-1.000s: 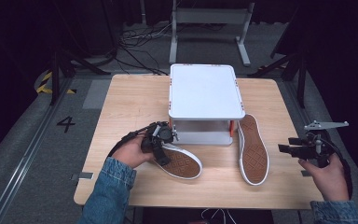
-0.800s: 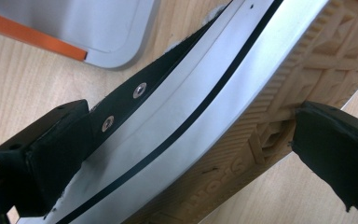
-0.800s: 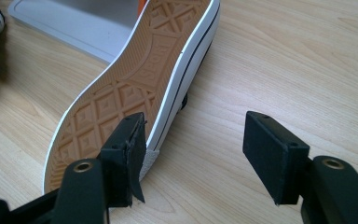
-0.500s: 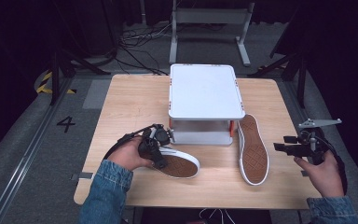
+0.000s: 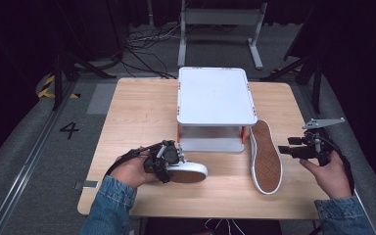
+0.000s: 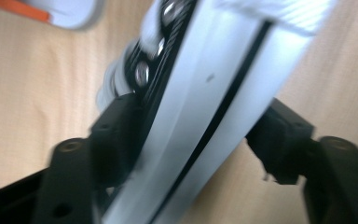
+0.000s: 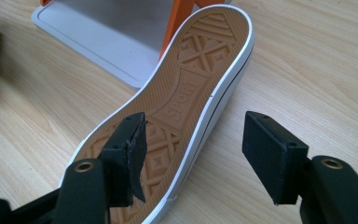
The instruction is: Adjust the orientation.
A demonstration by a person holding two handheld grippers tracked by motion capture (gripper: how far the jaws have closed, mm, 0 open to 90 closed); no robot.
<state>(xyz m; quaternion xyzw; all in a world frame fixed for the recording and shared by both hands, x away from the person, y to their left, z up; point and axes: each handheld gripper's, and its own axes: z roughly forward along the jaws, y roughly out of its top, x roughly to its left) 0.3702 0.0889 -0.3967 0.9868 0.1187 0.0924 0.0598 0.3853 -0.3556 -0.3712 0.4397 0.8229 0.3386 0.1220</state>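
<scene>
Two shoes, left tool [image 5: 176,161] pinching left shoe [image 5: 188,171], right tool [image 5: 286,149] spread near sole-up shoe [image 5: 266,156]

Blue denim sleeves [image 5: 108,205] on both forearms. Black two-jaw left gripper [image 5: 169,164] with silver screws and a thin black cable. Black right gripper [image 5: 286,150] topped by a grey three-cornered plate [image 5: 324,123]; blocky black pads [image 7: 269,151], brass-ringed screw holes.

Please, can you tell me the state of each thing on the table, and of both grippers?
left shoe: on its side, clamped at the sole edge.
left gripper: jaws have just been closing, now pressed on the left shoe.
right shoe: lying sole up beside the shelf, untouched.
right gripper: open, jaws apart above the right shoe.
white shelf: standing upright on the table, top bare.
</scene>
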